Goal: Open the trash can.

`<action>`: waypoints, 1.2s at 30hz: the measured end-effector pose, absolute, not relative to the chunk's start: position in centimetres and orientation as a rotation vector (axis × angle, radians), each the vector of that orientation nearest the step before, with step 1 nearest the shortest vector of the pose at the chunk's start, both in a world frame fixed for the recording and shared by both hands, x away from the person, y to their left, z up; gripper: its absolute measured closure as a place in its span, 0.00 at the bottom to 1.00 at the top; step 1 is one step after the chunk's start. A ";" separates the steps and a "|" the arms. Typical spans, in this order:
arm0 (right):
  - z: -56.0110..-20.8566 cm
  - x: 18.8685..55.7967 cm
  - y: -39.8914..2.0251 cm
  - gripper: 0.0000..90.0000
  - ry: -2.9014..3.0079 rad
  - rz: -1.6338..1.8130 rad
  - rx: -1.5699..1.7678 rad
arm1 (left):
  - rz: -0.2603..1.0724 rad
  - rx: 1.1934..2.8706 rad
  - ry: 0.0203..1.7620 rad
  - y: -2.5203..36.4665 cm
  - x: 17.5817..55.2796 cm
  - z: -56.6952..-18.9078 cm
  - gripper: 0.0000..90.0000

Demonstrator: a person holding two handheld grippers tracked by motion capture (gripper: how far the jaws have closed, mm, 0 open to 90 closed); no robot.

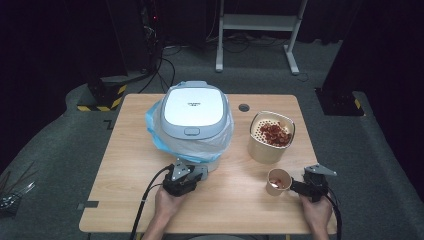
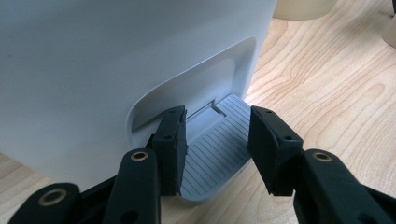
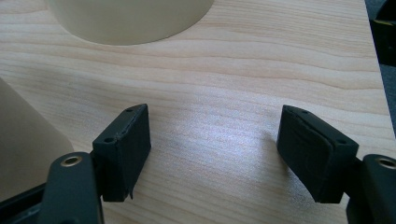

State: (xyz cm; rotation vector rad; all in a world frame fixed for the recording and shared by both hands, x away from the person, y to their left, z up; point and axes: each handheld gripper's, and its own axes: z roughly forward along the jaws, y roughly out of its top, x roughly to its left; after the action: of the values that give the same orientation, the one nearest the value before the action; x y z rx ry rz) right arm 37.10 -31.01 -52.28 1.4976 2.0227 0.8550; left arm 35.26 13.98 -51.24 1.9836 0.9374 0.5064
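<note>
High view, bin: the white bin (image 1: 192,112) with its lid shut and a blue bag (image 1: 154,131) spilling from under the rim stands straight ahead of your left gripper (image 1: 192,175), whose tips are at the foot of the bin.
High view, cup: the paper cup (image 1: 278,181) sits just left of your right gripper (image 1: 295,187), with something reddish inside.
High view, colander: the cream colander (image 1: 270,136) is beyond the cup, ahead and left of your right gripper, and holds red pieces.
Left gripper view, pedal: the grey ribbed pedal (image 2: 219,154) at the bin's base lies between your jaws; the left pad is at its edge, the right one stands clear of it.
Left gripper view, jaws: apart, nothing clamped.
Right gripper view, jaws: your right gripper (image 3: 212,149) stands wide apart over bare table (image 3: 224,93), gripping nothing.
Right gripper view, cup: its tan wall (image 3: 28,144) is just outside your left jaw; whether they touch I cannot tell.
Right gripper view, colander: its cream base (image 3: 130,18) is ahead of the jaws, well apart.
</note>
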 end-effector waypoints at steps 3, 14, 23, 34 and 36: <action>-52.3 37.1 -31.0 0.29 2.022 0.855 1.498 | 0.515 1.984 0.939 13.9 35.2 -51.3 0.63; -52.3 37.1 -31.0 0.29 2.022 0.855 1.498 | 0.526 1.977 0.933 13.9 35.1 -51.5 0.63; -52.3 37.1 -31.0 0.29 2.022 0.855 1.498 | 0.547 1.998 0.925 13.8 35.0 -51.7 0.64; -52.3 37.1 -31.0 0.29 2.021 0.855 1.500 | 0.567 2.009 0.922 13.6 34.9 -52.2 0.64; -52.3 37.1 -31.0 0.29 2.024 0.855 1.501 | 0.565 2.018 0.920 13.6 34.9 -52.2 0.64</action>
State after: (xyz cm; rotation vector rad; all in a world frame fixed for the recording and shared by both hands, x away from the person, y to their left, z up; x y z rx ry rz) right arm 37.09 -31.00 -52.26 1.5011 2.0239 0.8547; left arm 34.88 13.56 -52.22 2.0178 0.9201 0.5647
